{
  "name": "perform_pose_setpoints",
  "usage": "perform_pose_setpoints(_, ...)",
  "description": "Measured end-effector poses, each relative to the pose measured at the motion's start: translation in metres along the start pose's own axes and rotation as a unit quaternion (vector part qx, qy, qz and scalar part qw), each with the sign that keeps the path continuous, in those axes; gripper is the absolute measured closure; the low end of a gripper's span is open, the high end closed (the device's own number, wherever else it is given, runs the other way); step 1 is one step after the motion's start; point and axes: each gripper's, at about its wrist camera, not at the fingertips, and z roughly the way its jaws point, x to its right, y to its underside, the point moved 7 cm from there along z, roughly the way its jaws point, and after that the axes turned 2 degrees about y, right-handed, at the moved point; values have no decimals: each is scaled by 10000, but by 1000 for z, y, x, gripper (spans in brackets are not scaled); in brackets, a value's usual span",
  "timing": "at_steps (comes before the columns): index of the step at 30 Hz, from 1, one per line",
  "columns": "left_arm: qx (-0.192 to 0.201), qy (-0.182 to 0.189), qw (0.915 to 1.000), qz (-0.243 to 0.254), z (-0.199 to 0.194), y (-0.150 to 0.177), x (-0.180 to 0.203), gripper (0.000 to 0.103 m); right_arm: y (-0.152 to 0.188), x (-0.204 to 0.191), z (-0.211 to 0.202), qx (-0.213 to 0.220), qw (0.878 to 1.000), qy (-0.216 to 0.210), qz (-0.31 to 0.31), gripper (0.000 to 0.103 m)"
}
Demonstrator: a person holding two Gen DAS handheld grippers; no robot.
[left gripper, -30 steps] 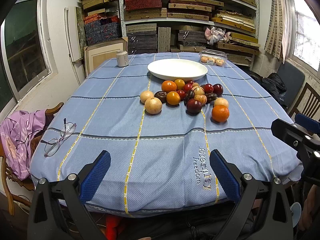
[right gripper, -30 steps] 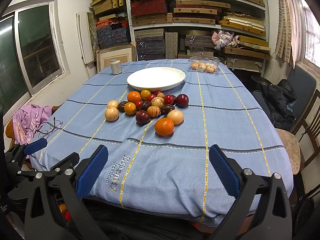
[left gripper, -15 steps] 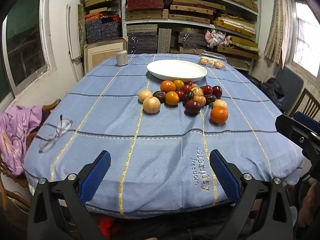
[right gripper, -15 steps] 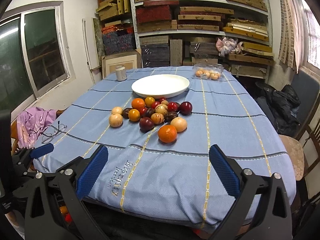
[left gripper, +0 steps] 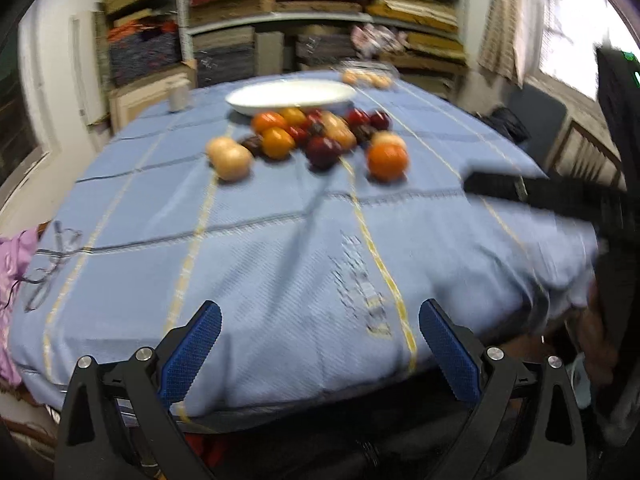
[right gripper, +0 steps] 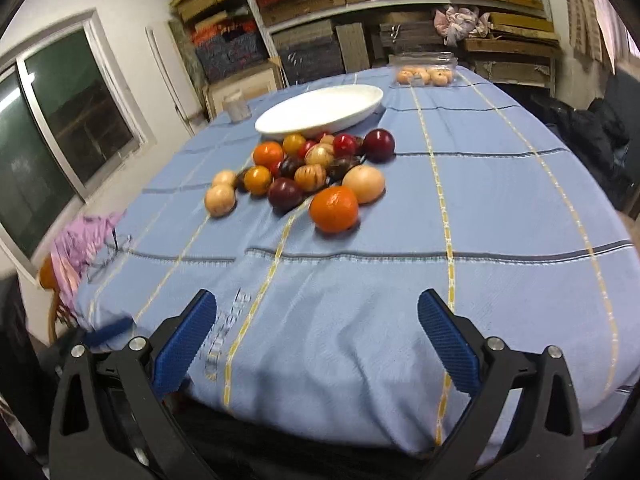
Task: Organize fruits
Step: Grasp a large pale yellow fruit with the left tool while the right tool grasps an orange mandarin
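Meanwhile the white plate (right gripper: 320, 110) lies empty at the worktop's (right gripper: 500, 208) far side, the fruit pile (right gripper: 312, 168) touching its near rim. A clear box (right gripper: 425, 70) behind holds pale fruits. Both the left claw (left gripper: 320, 342) and right claw (right gripper: 318, 338) gape wide, holding nothing, over the near edge, bare blue cloth between them and the pile.

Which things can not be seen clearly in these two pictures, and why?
- Embroidered text on the tablecloth: motion blur in the left wrist view; the left finger covers part of it in the right wrist view.
- Glasses: smeared, left wrist view.
- Contents of the clear box: too small, right wrist view.
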Motion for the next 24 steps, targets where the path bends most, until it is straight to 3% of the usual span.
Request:
perform_pose_setpoints(4, -342, 661, 9966, 363, 18, 18, 22, 3, -5, 4, 6, 125, 9992, -386, -64, 4)
perform_pose_setpoints(7, -377, 351, 9925, 1112, 25, 22, 42, 3, -8, 8, 21, -65, 9995, -44, -305, 4)
perform_pose_setpoints(10, 183, -341, 9875, 1526, 15, 3, 40, 3, -12, 15, 37, -238, 9989, 13, -403, 4)
perform_pose_setpoints(13, 407, -548, 9891, 1306, 19, -29, 15, 3, -24, 24, 48, -154, 9990, 154, -382, 4)
perform_pose_setpoints(16, 109, -532, 9958, 743, 49, -56, -27, 3, -37, 33, 57, -108, 9986, 302, -419, 4)
perform_pose_setpoints(18, -130, -493, 9981, 342, 69, -71, -55, 3, -42, 38, 70, -328, 9980, 349, -415, 4)
perform_pose_setpoints(21, -380, -207, 9991, 42, 87, -85, -84, 3, -49, 39, 80, -462, 9983, 223, -289, 4)
perform_pose_setpoints(24, -527, -278, 9981, -140, 99, -100, -105, 3, -52, 34, 91, -528, 9977, 169, -391, 4)
